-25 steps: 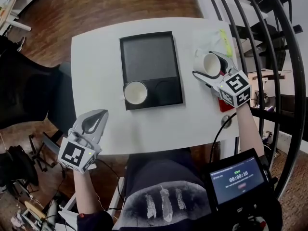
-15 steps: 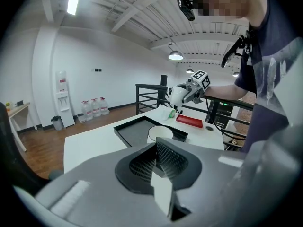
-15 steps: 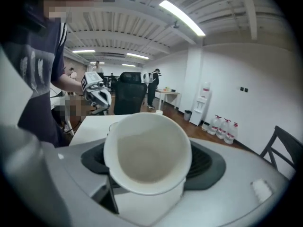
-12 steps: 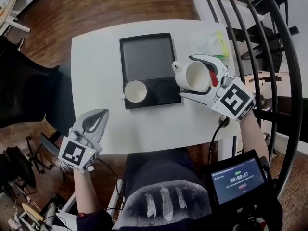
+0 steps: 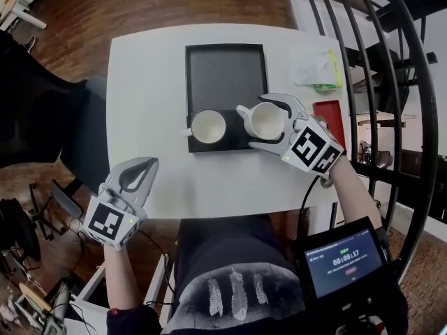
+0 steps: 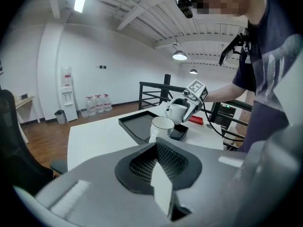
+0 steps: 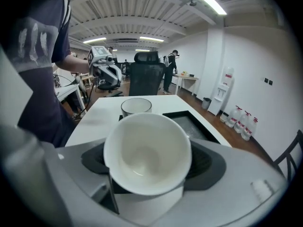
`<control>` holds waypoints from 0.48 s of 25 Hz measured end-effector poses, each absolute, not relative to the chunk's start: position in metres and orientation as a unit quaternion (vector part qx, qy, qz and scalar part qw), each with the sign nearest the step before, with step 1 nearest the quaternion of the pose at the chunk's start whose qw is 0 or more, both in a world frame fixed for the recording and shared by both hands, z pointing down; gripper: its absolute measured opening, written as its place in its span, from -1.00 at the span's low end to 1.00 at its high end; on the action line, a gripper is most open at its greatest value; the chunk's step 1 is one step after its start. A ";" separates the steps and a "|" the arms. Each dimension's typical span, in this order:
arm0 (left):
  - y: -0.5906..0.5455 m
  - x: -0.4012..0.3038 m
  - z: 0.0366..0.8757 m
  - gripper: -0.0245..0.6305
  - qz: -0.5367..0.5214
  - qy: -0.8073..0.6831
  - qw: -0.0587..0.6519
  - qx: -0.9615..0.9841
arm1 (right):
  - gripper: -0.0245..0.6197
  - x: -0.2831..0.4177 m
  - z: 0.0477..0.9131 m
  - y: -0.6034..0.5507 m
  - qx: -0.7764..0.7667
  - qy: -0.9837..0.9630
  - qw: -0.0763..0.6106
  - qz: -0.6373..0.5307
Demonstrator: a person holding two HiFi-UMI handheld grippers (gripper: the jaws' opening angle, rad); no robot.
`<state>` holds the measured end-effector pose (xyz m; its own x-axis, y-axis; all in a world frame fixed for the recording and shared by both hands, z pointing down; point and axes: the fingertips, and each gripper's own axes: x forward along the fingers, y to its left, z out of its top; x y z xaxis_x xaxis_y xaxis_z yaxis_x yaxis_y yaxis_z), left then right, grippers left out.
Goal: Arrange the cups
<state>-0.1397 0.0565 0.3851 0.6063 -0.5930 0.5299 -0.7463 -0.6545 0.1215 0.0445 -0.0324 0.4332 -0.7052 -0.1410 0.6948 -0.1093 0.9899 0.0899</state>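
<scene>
The white ceramic cup (image 5: 265,119) is gripped by its wall between the widely spread jaws of the right hand-held gripper (image 5: 257,121). Within the last second it has been carried leftward from the far right part of the white table (image 5: 150,82), where it was beside the crumpled clear wrapper (image 5: 318,68). It has been brought to the near right corner of the black rectangular tray (image 5: 225,72). It is now held over the darker near strip of that tray, just right of the second white cup (image 5: 207,125), which is standing where it stood before. The small handle of the carried cup is turned left, toward that second cup. Whether the two touch cannot be told.

In the right gripper view the carried cup is tilted, with its mouth turned toward the camera, so it is judged not yet to be set down. The carrying is judged almost done; levelling, lowering and release are judged to remain before the two cups stand side by side.

Both cups are seen to be empty. Nothing besides the cups is seen on or over the tray.

The left hand-held gripper (image 5: 140,166) is held with its jaws closed together and nothing between them, at the near left edge of the table, well apart from the tray. A flat red object (image 5: 328,117) lies at the right edge of the table.
</scene>
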 end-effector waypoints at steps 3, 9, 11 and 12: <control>0.061 -0.146 0.389 -0.88 0.216 -0.388 0.178 0.878 | 0.42 0.036 0.448 -0.029 0.062 -0.917 0.393 -0.032; 0.059 -0.149 0.396 -0.88 0.222 -0.383 0.181 0.878 | 0.41 0.028 0.467 -0.032 0.054 -0.908 0.414 -0.042; 0.060 -0.151 0.398 -0.88 0.221 -0.382 0.183 0.879 | 0.42 0.027 0.474 -0.031 0.051 -0.903 0.423 -0.049; 0.060 -0.153 0.399 -0.88 0.223 -0.381 0.184 0.878 | 0.41 0.027 0.477 -0.030 0.050 -0.902 0.425 -0.051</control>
<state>-0.1525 0.0600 0.3994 0.6102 -0.5880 0.5309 -0.7514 -0.6419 0.1527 0.0271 -0.0297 0.4768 -0.6330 -0.1340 0.7625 -0.0469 0.9897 0.1350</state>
